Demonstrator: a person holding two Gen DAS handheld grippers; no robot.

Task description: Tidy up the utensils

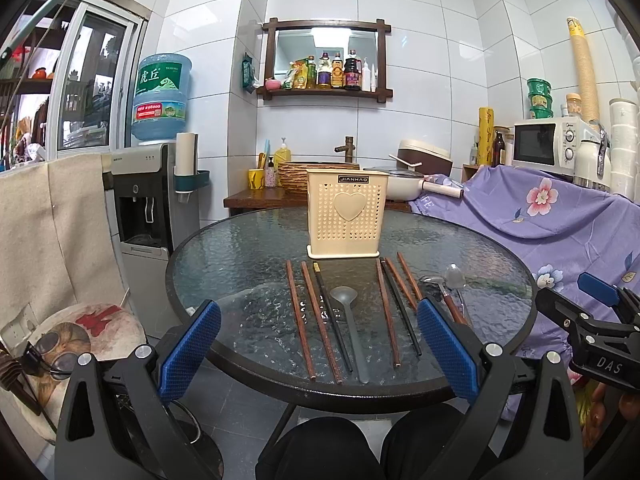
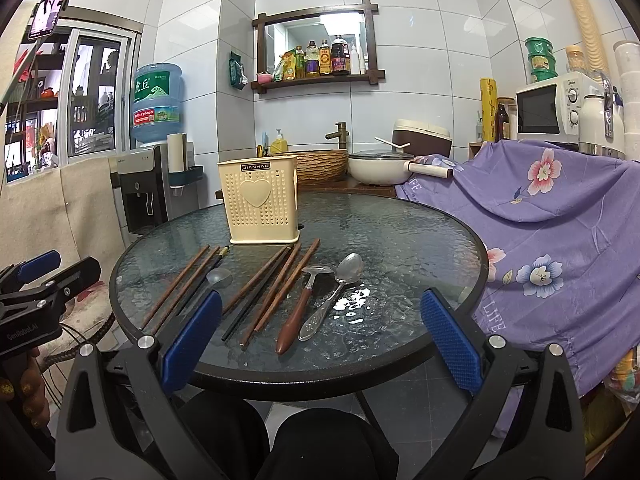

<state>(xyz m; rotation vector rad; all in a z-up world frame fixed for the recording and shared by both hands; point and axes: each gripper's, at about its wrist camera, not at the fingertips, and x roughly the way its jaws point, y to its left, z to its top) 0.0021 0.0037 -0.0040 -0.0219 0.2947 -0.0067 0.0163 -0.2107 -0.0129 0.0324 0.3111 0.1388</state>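
Both grippers, left point(image 1: 318, 344) and right point(image 2: 320, 332), gape empty; chopsticks point(image 1: 316, 320) lie sorted (pre-staged) before caddy point(image 1: 347, 216).

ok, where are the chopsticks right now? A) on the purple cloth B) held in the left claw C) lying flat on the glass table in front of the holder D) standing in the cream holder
C: the chopsticks lie flat on the glass table, in front of the cream holder; both the left claw and right claw are open and hold nothing.
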